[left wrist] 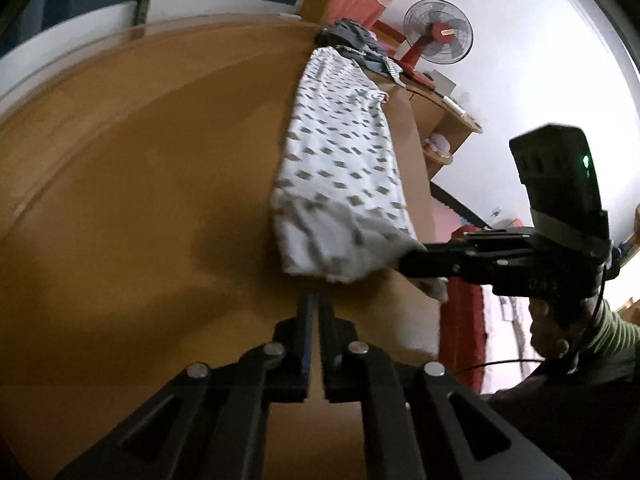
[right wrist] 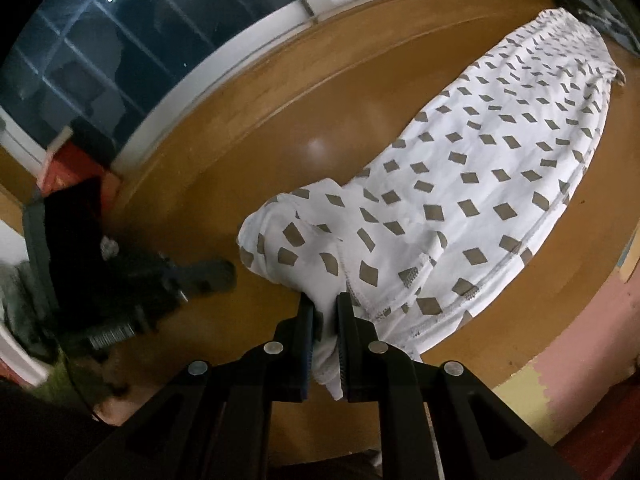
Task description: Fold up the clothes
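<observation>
1. The right tool [right wrist: 325, 320] was clamped on the near hem of the white patterned garment [right wrist: 480, 168], a bunch of cloth pinched between its two fingers and lifted off the bench [right wrist: 280, 120].
2. The left tool [left wrist: 314, 312] had its fingers nearly together with nothing visible between them, just short of the garment's near end.
3. The garment lay as a long narrow strip along the bench's right edge, its far end reaching a dark pile of clothes [left wrist: 352, 40] at the far corner.
4. Judged from that shape, the lengthwise folding looked done; the strip remained full length, so the crosswise folds seemed left.
</observation>
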A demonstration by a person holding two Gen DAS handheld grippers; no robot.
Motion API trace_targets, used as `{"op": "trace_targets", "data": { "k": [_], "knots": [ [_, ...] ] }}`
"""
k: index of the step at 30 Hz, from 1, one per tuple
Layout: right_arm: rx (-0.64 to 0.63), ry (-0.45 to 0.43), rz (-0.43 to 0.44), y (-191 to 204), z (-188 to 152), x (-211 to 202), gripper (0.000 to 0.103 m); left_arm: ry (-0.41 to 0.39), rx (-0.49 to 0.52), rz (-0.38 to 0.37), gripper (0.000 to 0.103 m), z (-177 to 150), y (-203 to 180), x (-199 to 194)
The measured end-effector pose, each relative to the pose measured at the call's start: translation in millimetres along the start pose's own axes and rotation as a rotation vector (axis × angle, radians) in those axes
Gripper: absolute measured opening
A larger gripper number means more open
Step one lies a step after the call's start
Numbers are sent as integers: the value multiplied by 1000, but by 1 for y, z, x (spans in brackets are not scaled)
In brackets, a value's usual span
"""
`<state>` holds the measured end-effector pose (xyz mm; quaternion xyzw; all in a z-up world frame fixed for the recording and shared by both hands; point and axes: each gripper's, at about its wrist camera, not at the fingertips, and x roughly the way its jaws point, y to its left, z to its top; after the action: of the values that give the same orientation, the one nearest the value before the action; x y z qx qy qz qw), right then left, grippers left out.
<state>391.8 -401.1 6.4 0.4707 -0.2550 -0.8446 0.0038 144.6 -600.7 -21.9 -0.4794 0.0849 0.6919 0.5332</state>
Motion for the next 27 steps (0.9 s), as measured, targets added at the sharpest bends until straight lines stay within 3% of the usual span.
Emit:
{"op": "trace_targets", "data": {
  "k": [2, 7, 9, 10, 13, 15, 17, 20, 23, 27],
  "knots": [
    [-1, -4, 0, 1, 1, 0, 11, -1, -34, -22, 18, -1, 2, 5],
    [-24, -3, -18, 7, 1, 3, 11, -16, -89, -52, 19, 0, 0, 8],
    [-28, -2, -20, 9, 0, 3, 11, -15, -80, -49, 33, 0, -3, 8],
    [-27, -1, -20, 9, -1, 1, 11, -17, -76, -47, 35, 1, -4, 8],
    [-48, 6, -30, 13, -3, 2, 12, -42, -85, -60, 36, 1, -3, 5],
    [-71, 9, -44, 16, -3, 4, 12, -58, -82, -68, 30, 2, -2, 4],
    [-88, 10, -57, 20, -2, 6, 11, -47, -65, -36, 6, 4, -5, 7],
    [-96, 0, -71, 21, 0, 7, 11, -30, -34, -1, 6, 4, -6, 8],
    [-117, 5, -79, 21, -1, 7, 11, 4, 65, 58, 3, 3, -8, 1],
    [-162, 33, -111, 23, -8, 12, 11, 55, 133, 171, 0, 2, 9, -6]
  ]
}}
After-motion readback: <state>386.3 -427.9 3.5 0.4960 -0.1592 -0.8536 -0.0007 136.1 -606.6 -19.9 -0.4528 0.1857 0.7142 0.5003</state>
